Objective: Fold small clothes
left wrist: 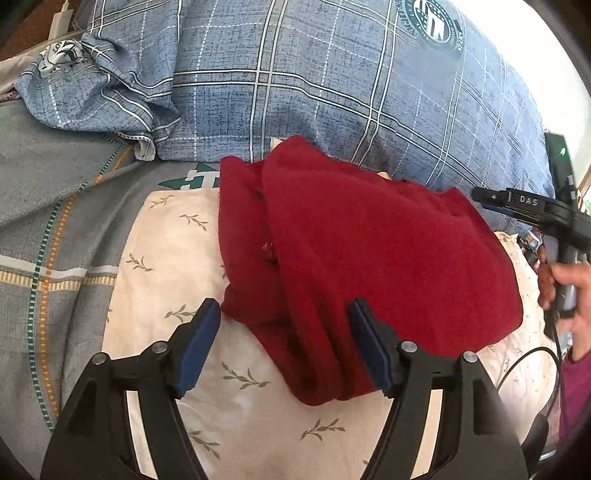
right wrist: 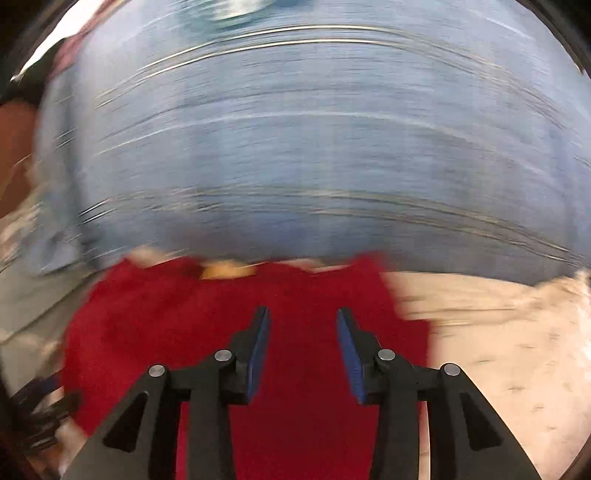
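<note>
On the cream pillow [left wrist: 170, 258] with the leaf print lies the red garment [left wrist: 369, 258], folded into a thick bundle, its far edge against the blue plaid bedding [left wrist: 314, 81].

Your left gripper [left wrist: 284, 314] hangs just over the near end of that bundle with its jaws spread wide. The left pad [left wrist: 199, 343] stands over bare pillow beside the cloth; the right pad [left wrist: 369, 347] stands over the red fabric. A fold of the garment lies in the gap between them, but neither pad presses on it, so nothing is held.

Your right gripper [right wrist: 303, 314], seen from its own camera, is above the red garment [right wrist: 184, 332] with its jaws partly apart. Nothing sits between the pads [right wrist: 258, 350]; only the cloth below shows through the gap. That picture is heavily blurred, so I cannot tell whether the fingertips touch the fabric.

From the left camera, the right tool [left wrist: 532, 210] is at the far right edge, gripped by your hand [left wrist: 569, 291], beside the garment and clear of it.

Writing: the letters "DAS" are legible on the body of the right tool. A round dark crest [left wrist: 434, 22] is printed on the blue bedding; its lettering is too small to read. A second crest on the crumpled blue cloth [left wrist: 62, 55] at far left is likewise unreadable.
</note>
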Motion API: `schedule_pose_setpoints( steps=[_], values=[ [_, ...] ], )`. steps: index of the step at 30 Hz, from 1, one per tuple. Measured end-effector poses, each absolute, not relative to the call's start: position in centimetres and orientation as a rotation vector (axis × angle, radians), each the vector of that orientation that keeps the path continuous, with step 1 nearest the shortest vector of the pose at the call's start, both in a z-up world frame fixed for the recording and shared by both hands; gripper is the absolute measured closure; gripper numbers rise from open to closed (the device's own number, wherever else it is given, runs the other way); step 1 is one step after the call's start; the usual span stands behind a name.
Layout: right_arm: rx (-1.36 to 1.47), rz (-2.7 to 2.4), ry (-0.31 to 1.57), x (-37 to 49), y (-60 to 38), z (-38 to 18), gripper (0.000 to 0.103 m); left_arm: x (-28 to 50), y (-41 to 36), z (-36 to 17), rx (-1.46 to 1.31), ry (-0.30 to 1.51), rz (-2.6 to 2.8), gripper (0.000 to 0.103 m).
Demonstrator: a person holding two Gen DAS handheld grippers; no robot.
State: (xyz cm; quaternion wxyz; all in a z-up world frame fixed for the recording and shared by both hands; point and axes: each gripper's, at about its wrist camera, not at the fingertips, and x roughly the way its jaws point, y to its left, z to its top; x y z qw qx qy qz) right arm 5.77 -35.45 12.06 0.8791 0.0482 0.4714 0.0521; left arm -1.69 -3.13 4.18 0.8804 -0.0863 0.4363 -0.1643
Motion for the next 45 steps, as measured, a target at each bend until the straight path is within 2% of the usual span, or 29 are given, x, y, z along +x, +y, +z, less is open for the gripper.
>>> schedule_pose_setpoints(
  steps=[6,12,18,24,26,28,34,39,41,42,43,44,45],
  values=[
    [0.068,0.324,1.032,7.6,-24.5,9.6,0.066,-1.7,-3.1,4.3,-0.183,0.919,-0.338,0.028],
    [-0.040,0.341,1.043,10.0,-17.5,6.5,0.066,-1.4,-3.0,3.9,-0.203,0.943,-0.349,0.025],
    [-0.024,0.322,1.074,11.7,-15.7,3.5,0.064,-1.3,-3.1,3.8,-0.206,0.947,-0.349,0.024],
    [-0.011,0.324,1.087,11.8,-15.7,4.5,0.064,-1.4,-3.1,3.6,-0.213,0.949,-0.351,0.023],
    [0.021,0.331,1.077,11.0,-16.7,5.7,0.060,-1.3,-2.9,3.6,-0.237,0.955,-0.358,0.023],
    [0.056,0.352,1.056,10.0,-17.4,6.9,0.046,-1.3,-2.6,3.7,-0.269,0.960,-0.370,0.023],
    [0.107,0.439,1.127,9.1,-15.8,7.9,0.030,-1.6,-2.4,3.7,-0.314,0.962,-0.403,0.023],
    [-0.140,0.432,1.176,9.6,-10.7,6.3,0.022,-1.4,-1.9,3.7,-0.361,0.962,-0.421,0.022],
    [-0.257,0.412,1.183,9.6,-9.5,5.4,0.024,-1.3,-1.7,3.7,-0.375,0.959,-0.415,0.020],
    [-0.271,0.403,1.175,9.6,-9.5,5.3,0.028,-1.2,-1.6,3.7,-0.382,0.957,-0.414,0.020],
    [-0.256,0.398,1.163,9.5,-9.8,5.4,0.042,-1.2,-1.5,3.7,-0.390,0.955,-0.415,0.019],
    [-0.231,0.389,1.149,9.5,-10.3,5.7,0.050,-1.1,-1.5,3.7,-0.394,0.954,-0.415,0.018],
    [-0.184,0.404,1.128,9.2,-11.1,6.2,0.066,-1.0,-1.5,3.7,-0.397,0.951,-0.416,0.017]
  ],
)
